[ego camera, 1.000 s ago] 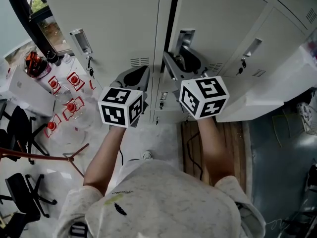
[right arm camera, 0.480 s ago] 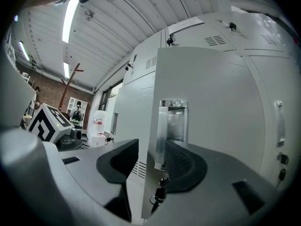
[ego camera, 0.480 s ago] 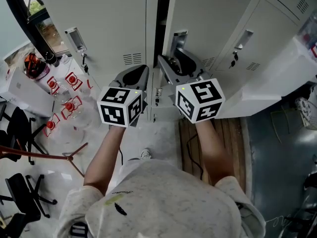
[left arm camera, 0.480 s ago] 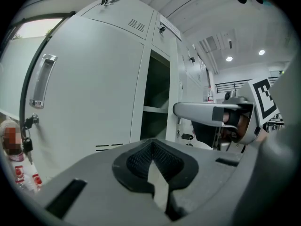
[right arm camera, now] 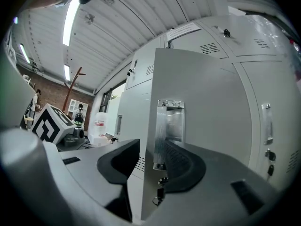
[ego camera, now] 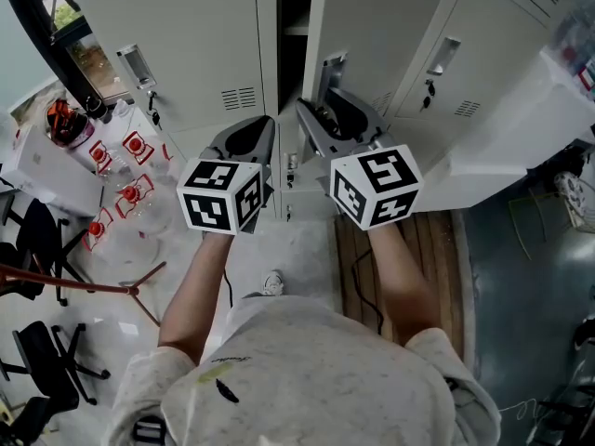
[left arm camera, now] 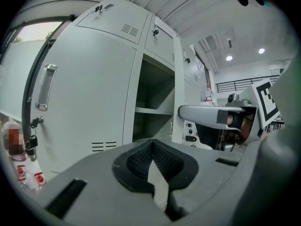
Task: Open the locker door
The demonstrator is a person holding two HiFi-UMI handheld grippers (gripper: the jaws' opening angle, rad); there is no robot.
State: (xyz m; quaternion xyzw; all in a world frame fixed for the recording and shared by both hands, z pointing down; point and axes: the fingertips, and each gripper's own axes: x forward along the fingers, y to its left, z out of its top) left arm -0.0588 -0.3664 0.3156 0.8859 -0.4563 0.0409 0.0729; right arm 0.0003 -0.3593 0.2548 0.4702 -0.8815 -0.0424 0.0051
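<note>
The grey locker door [ego camera: 372,26] stands ajar, with a dark gap [ego camera: 296,7] beside it showing a shelf [left arm camera: 153,111] inside. My right gripper [ego camera: 333,110] straddles the door's free edge at its metal handle [right arm camera: 169,126]. Its jaws have just been closing, with the door edge [right arm camera: 149,173] between them. A gap still shows between the left pad and the door, so my right gripper [right arm camera: 151,147] is open. My left gripper [ego camera: 249,128] hangs in front of the gap, its pads [left arm camera: 151,142] together and holding nothing.
The shut neighbour locker [ego camera: 186,35] on the left has a handle [ego camera: 135,66] with keys hanging below. More lockers [ego camera: 483,45] stand to the right. Low on the left are red-capped bottles [ego camera: 130,193] and black chairs [ego camera: 37,240]. A wooden board [ego camera: 409,240] lies by my feet.
The locker door has swung further open, and the dark slit beside it has grown into a wide gap. Both grippers have drawn back from the lockers, the right one staying at the door's edge.
</note>
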